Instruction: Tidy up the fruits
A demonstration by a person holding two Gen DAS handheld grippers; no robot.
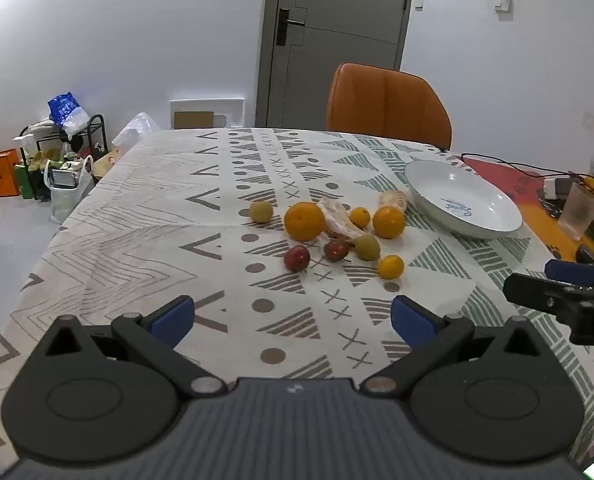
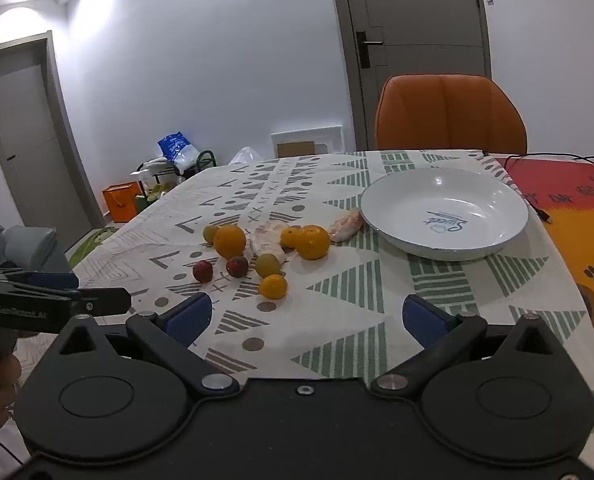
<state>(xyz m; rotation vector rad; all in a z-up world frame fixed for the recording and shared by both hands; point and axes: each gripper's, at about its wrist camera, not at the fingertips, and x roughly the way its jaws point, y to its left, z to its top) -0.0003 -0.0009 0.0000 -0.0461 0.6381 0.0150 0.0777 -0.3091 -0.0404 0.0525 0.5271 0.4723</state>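
A table draped in a white cloth patterned with grey and green triangles (image 2: 337,300) carries the whole job, with nothing yet sorted. At its far right sits a wide, shallow white ceramic dish with blue lettering (image 2: 445,216), bare inside. Near the cloth's middle, left of the dish, lies the loose cluster of fruit: two large round oranges (image 1: 304,221) (image 1: 389,222), peeled pale citrus segments (image 1: 339,218), two dull green round fruits (image 1: 367,247) (image 1: 261,212), two small yellow-orange citrus (image 1: 390,266) (image 1: 360,217) and two small dark red fruits (image 1: 296,258) (image 1: 336,250). One peeled piece (image 2: 347,226) rests just beside the dish rim. The left gripper (image 1: 293,318) and right gripper (image 2: 307,318) hover short of the pile, blue-padded jaws spread wide, grasping nothing. The step in hand looks like the opening approach; the next move likely calls for lowering one gripper over the nearest small citrus and closing gently before carrying it to the dish.
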